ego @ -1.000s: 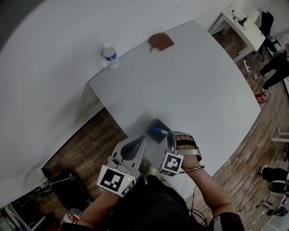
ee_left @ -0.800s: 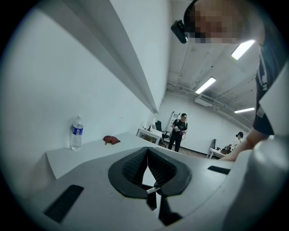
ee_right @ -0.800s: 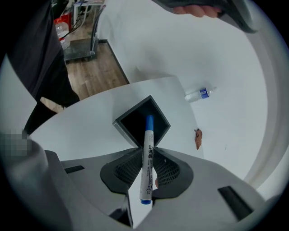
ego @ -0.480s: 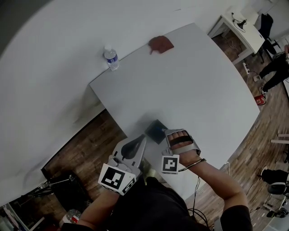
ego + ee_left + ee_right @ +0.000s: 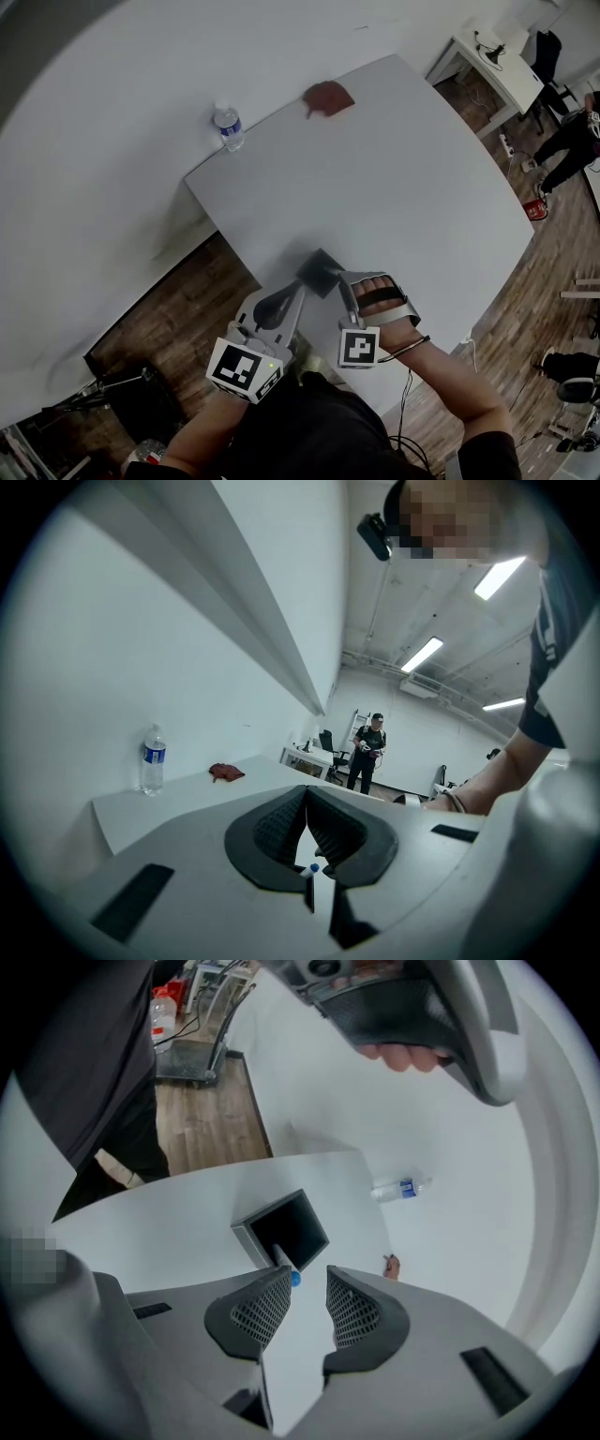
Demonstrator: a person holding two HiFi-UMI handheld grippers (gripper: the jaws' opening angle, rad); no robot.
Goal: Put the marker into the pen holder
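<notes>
The dark square pen holder [image 5: 321, 272] [image 5: 289, 1226] stands near the table's front edge. In the right gripper view the marker [image 5: 282, 1260] leans inside it, its blue cap sticking out over the rim. My right gripper [image 5: 309, 1281] [image 5: 350, 283] hovers just behind the holder. Its jaws are opening, the cap lies beside the left pad, and nothing is pressed between them. My left gripper [image 5: 294, 296] [image 5: 307, 799] rests left of the holder, its pad tips touching and empty. The marker's blue tip [image 5: 314, 866] peeks through the gap below them.
On the white table [image 5: 403, 187], a water bottle [image 5: 228, 127] [image 5: 152, 759] stands at the far left corner, with a red cloth [image 5: 326, 97] [image 5: 226, 772] at the far edge. Wooden floor lies left of the table. A person [image 5: 368, 752] stands across the room.
The right gripper, which held the marker over the holder, has let it go inside and drawn back toward me with jaws apart. The left gripper has stayed put.
</notes>
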